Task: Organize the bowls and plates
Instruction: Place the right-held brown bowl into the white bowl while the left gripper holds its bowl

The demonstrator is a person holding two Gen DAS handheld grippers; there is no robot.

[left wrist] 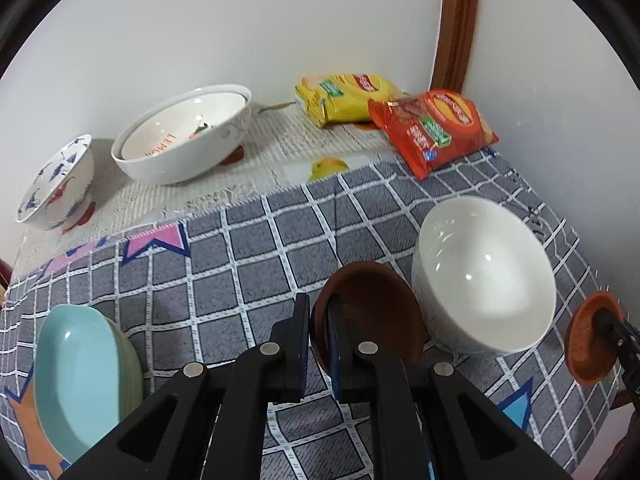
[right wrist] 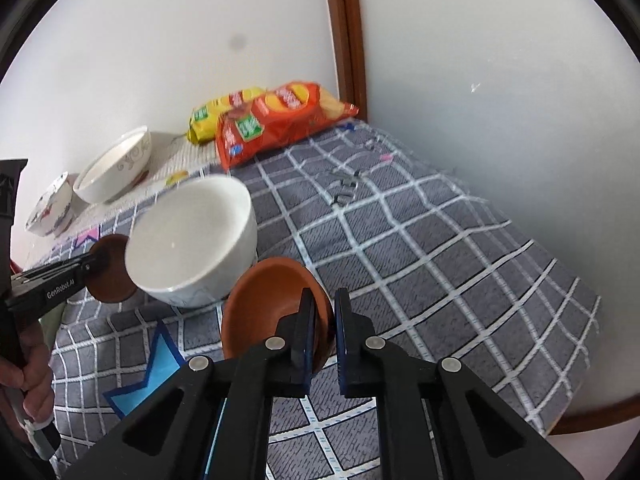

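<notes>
My left gripper (left wrist: 319,322) is shut on the rim of a small dark brown dish (left wrist: 376,312), held tilted above the checked cloth. My right gripper (right wrist: 325,326) is shut on the rim of a small orange-brown dish (right wrist: 272,304), which also shows at the right edge of the left wrist view (left wrist: 588,344). A plain white bowl (left wrist: 486,272) stands between the two dishes, also in the right wrist view (right wrist: 192,236). At the back left, a large white bowl (left wrist: 184,136) holds a nested bowl, beside a small patterned bowl (left wrist: 56,184). Stacked light blue plates (left wrist: 80,372) lie front left.
A yellow snack bag (left wrist: 344,98) and a red snack bag (left wrist: 434,130) lie at the back by the wall and a brown wooden frame (left wrist: 458,24). The table (right wrist: 440,248) has a grey checked cloth, its edge on the right. A white mat (left wrist: 280,152) lies under the back bowls.
</notes>
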